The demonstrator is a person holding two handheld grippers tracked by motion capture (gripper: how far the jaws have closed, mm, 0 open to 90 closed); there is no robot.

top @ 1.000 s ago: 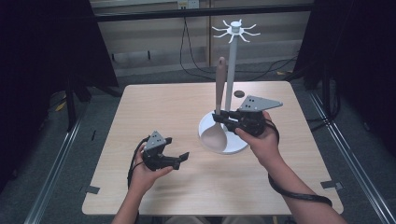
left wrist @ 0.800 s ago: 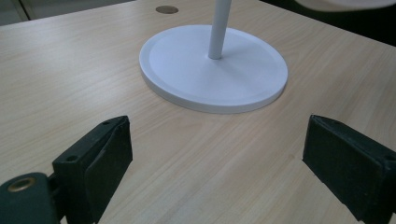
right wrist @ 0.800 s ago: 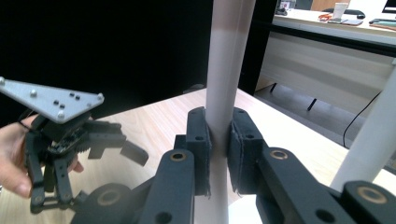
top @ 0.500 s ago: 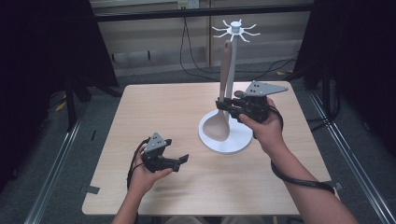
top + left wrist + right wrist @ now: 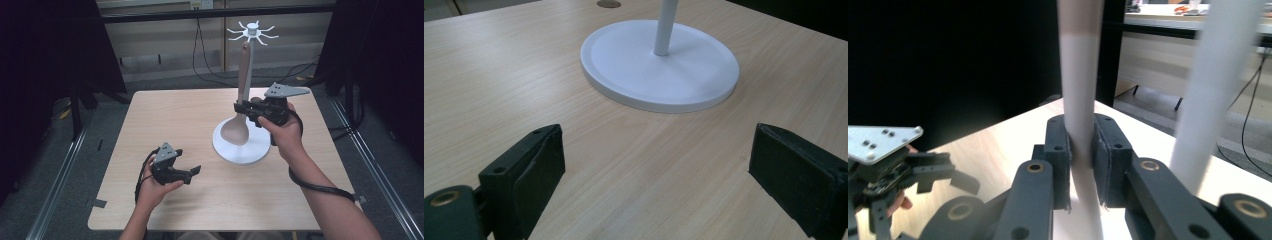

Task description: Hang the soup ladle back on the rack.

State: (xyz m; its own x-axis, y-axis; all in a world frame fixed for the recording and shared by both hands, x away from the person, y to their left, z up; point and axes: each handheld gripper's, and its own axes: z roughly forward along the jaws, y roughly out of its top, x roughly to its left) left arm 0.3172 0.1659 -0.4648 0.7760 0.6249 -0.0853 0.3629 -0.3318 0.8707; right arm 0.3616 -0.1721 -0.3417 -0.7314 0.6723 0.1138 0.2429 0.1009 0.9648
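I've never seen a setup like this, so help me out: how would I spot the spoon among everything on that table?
Find the white stand with a round base right of the table's middle. The spoon stands upright against its pole, bowl down over the base, handle reaching toward the hooks on top. It is the one tan, wood-coloured utensil, clamped in the right gripper.

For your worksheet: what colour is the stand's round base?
White base, clearest in the left gripper view.
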